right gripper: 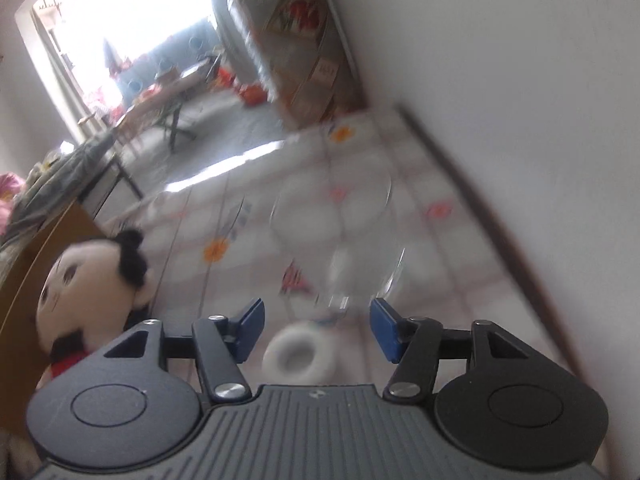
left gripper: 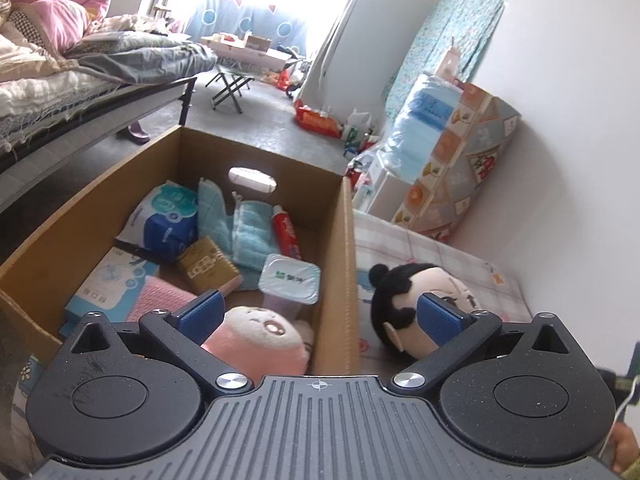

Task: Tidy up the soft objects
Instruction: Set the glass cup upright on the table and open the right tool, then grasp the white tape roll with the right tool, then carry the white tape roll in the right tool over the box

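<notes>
A pink plush toy lies in the near corner of the cardboard box, just ahead of my left gripper, which is open and holds nothing. A black-haired doll lies on the checked mat right of the box, behind the right finger. In the blurred right wrist view the same doll lies at the left against the box. My right gripper is open over the mat; a white ring-shaped thing and a clear container lie ahead of its pads, untouched.
The box also holds tissue packs, a blue towel, a red tube, a lidded tub and a brown pack. A bed stands left, bags and a patterned cabinet at the right wall. The flowered mat runs along the wall.
</notes>
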Demonstrator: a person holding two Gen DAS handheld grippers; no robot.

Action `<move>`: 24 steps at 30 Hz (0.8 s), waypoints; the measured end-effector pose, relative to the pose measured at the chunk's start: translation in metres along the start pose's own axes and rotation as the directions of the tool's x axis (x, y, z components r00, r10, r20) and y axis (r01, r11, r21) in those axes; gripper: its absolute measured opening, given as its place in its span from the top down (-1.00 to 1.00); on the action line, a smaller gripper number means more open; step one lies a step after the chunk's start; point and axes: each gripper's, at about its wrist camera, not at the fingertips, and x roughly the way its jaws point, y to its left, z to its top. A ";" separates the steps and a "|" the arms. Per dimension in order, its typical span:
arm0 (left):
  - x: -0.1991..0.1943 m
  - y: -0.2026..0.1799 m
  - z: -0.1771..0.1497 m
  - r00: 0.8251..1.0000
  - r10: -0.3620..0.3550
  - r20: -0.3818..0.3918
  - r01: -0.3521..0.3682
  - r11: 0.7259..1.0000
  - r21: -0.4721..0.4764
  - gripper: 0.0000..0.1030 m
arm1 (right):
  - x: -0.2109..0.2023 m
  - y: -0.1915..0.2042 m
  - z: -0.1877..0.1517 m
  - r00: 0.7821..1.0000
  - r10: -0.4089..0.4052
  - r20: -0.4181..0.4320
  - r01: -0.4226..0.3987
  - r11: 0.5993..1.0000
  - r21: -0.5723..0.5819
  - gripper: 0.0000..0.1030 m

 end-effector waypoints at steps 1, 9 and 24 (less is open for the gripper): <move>0.000 0.002 0.000 1.000 0.003 -0.002 -0.003 1.000 -0.002 -0.99 | 0.003 0.002 -0.006 1.000 -0.009 -0.023 0.008 1.000 -0.014 -0.08; -0.002 0.012 -0.003 0.999 0.045 -0.018 -0.045 0.999 0.011 -0.99 | 0.023 0.028 -0.013 0.984 -0.176 -0.011 0.171 0.968 -0.185 0.27; -0.021 0.041 -0.008 0.995 0.104 0.015 -0.103 0.994 -0.024 -0.99 | -0.010 0.058 -0.020 0.986 -0.165 -0.007 0.155 0.939 -0.308 0.70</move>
